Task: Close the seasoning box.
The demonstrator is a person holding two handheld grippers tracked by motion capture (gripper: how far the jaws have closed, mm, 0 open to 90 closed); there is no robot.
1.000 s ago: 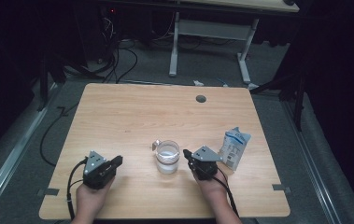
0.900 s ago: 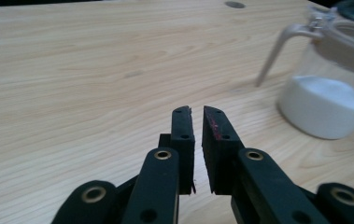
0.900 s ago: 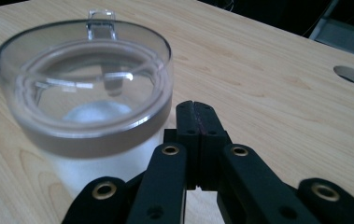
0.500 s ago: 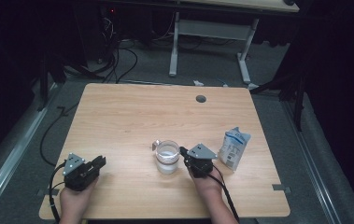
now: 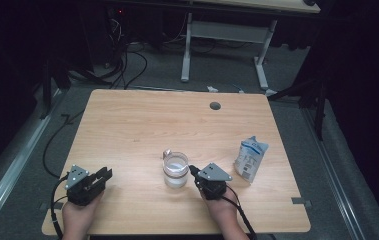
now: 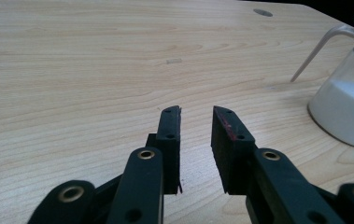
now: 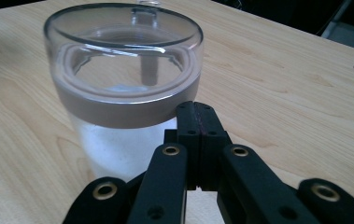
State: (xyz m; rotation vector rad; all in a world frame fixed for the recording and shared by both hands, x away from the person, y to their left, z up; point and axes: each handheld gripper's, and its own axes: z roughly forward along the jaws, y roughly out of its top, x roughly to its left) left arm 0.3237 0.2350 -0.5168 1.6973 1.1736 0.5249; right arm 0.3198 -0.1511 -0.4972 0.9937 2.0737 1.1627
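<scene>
Jar (image 5: 175,171) lidded, white powder inside; right gripper (image 7: 197,116) jaws pressed together, touching it. Left gripper (image 6: 196,122) jaws just opening, nothing between.

Overhead plus two low gripper-mounted close-ups

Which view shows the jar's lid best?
The right gripper view: the jar has its clear lid close and sharp. The high view shows the jar small from above; the left gripper view catches its white-filled side at the edge.
</scene>
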